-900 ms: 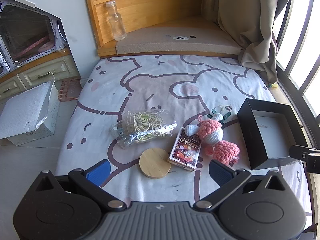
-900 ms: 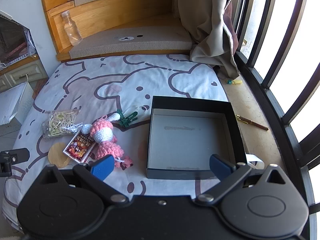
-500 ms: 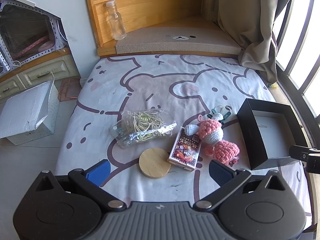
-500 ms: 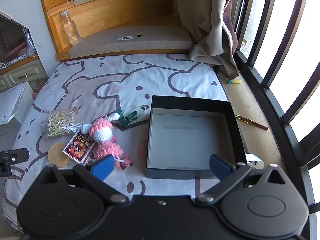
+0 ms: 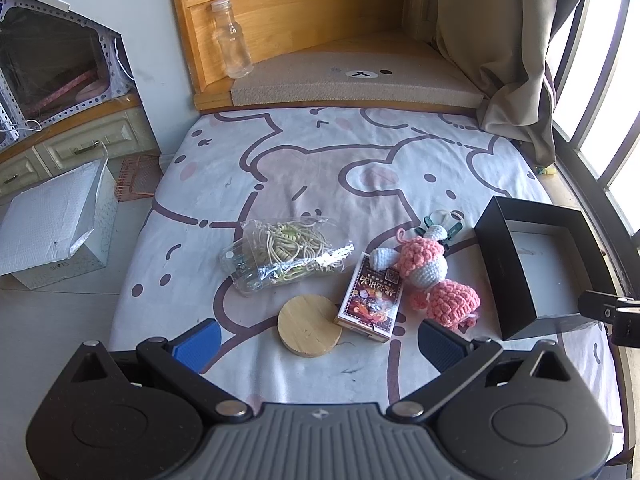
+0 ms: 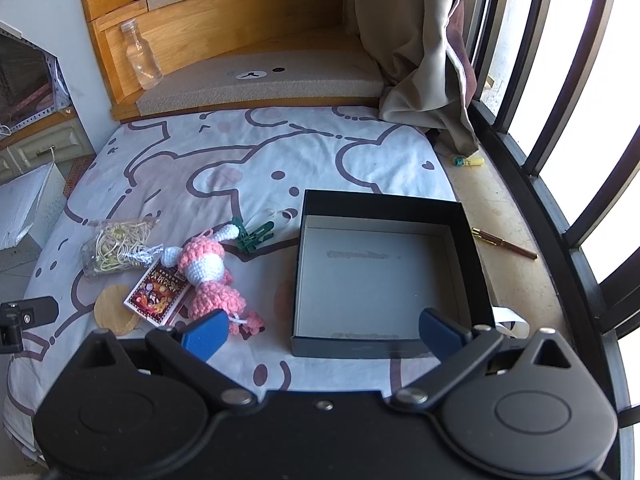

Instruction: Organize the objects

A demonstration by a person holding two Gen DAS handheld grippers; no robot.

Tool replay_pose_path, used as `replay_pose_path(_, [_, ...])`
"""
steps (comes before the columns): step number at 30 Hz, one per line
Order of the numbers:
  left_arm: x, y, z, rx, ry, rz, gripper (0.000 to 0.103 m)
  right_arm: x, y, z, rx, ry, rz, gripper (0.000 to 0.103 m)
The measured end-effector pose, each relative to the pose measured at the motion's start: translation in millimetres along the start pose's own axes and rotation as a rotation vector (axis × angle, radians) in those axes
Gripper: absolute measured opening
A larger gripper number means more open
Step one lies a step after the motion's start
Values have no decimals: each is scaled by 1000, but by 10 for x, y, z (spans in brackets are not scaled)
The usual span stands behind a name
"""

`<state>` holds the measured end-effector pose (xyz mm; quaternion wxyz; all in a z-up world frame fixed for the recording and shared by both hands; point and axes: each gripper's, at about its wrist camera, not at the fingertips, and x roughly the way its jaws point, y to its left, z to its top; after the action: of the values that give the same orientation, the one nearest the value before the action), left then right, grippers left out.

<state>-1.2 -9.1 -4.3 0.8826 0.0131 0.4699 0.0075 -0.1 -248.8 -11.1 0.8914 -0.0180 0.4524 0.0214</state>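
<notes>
An open black box [image 6: 380,268] with a grey inside lies on the bed at the right; it also shows in the left wrist view [image 5: 532,272]. Left of it lie a pink crochet doll [image 5: 428,276] [image 6: 208,276], a card deck [image 5: 370,298] [image 6: 158,294], a round wooden coaster [image 5: 310,325] [image 6: 114,314], a clear bag of rubber bands [image 5: 284,254] [image 6: 118,250] and green clips [image 6: 254,234]. My left gripper [image 5: 318,346] is open and empty, just short of the coaster. My right gripper [image 6: 320,334] is open and empty at the box's near wall.
The bed sheet [image 5: 320,168] has a bear print. A glass bottle [image 5: 232,46] stands on the wooden ledge behind. A curtain [image 6: 424,60] hangs at the back right. A pen [image 6: 504,243] and a marker [image 6: 469,161] lie on the sill. A white box [image 5: 52,224] sits on the floor at left.
</notes>
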Motion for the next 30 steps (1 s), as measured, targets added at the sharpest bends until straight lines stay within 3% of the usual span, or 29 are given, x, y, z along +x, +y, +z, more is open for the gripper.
replay_pose_path(30, [-11, -1, 20, -2, 1, -7, 103, 6, -3, -4, 0, 4, -3, 102])
